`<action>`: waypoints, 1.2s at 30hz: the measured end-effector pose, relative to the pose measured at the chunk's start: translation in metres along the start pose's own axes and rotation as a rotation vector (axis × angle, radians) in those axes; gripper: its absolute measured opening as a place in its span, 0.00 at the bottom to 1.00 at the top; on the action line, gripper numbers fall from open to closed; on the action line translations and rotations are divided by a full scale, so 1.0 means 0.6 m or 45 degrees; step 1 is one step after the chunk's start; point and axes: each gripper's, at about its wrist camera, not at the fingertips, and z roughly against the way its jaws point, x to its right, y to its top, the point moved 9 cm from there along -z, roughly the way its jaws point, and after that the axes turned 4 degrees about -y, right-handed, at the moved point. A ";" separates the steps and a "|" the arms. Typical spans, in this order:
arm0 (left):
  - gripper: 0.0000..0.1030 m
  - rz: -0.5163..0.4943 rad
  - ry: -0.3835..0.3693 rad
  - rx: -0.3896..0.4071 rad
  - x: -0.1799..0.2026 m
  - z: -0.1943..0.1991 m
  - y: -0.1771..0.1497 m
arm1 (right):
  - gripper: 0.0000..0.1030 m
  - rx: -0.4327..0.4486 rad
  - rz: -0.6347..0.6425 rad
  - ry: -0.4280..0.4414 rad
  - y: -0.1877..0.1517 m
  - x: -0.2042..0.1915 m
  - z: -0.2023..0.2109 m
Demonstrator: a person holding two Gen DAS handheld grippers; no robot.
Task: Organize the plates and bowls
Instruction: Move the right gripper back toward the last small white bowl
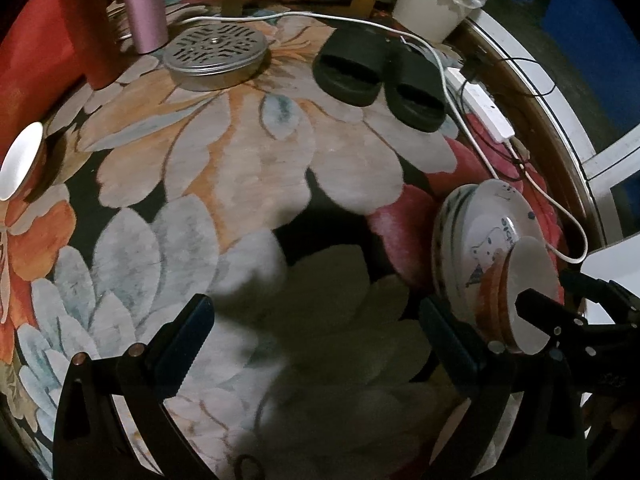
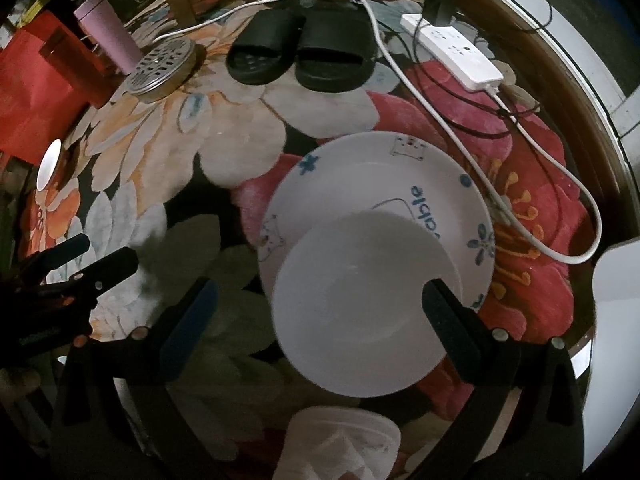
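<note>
Right wrist view shows a plush floral rug [image 2: 248, 140] in red, cream and grey, with black rubber slippers [image 2: 304, 56] at twelve o'clock and a perforated metal lid [image 2: 162, 68] at ten. The right gripper [image 2: 316, 304] stands spread wide around a smooth white bowl [image 2: 360, 312], which sits on the stacked glossy plates [image 2: 380, 176] at centre. The left gripper [image 1: 316, 340] gapes over bare rug, another bowl [image 1: 20, 164] at nine o'clock.

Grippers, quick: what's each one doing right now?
Left gripper: open, holding nothing, over the rug.
Right gripper: open, fingers astride the white bowl on the plate stack.
</note>
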 end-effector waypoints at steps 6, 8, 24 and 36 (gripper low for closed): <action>0.99 0.026 0.019 0.010 -0.030 0.008 -0.002 | 1.00 0.007 0.035 0.010 0.005 -0.028 -0.001; 0.99 0.041 0.024 0.017 -0.041 0.011 -0.002 | 1.00 0.008 0.046 0.014 0.006 -0.038 -0.001; 0.99 0.158 0.073 0.057 -0.146 0.033 -0.018 | 1.00 -0.001 0.154 0.035 0.008 -0.122 -0.011; 0.99 0.243 0.116 0.076 -0.228 0.051 -0.039 | 1.00 -0.012 0.238 0.058 0.005 -0.195 -0.022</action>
